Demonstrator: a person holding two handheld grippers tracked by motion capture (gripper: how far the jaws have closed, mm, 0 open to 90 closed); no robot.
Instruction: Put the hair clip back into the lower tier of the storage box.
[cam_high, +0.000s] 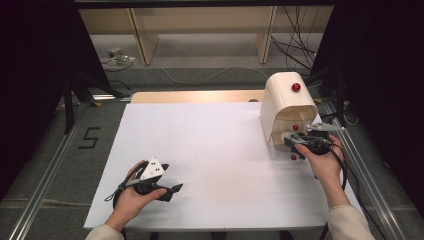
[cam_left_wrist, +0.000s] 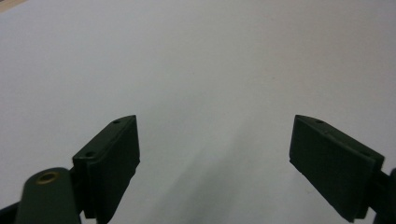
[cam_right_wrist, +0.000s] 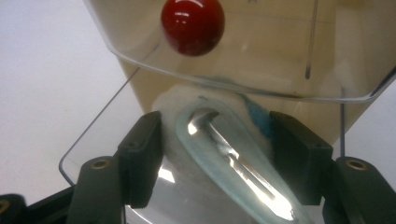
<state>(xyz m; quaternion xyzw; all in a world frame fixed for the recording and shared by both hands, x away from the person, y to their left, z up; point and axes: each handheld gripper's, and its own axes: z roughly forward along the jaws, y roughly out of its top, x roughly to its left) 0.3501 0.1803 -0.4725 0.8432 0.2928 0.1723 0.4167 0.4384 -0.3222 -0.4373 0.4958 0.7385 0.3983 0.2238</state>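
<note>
While the left tongs (cam_high: 172, 189) lie idle at the lower left of the high view, the right tongs (cam_high: 295, 141) are clamped on a pale wrapped item (cam_right_wrist: 219, 140) at the mouth of the cream box (cam_high: 285, 100).

Left tongs stand wide apart over the bare white table (cam_high: 210, 150), gripping nothing. In the right gripper view the wrapped item, white and pale blue with a shiny strip along it, sits between both pads just under the box's clear flap (cam_right_wrist: 261, 60), below a red knob (cam_right_wrist: 193, 25).

The bread box (cam_high: 287, 107) hides most of the white object (cam_right_wrist: 205, 140).
</note>
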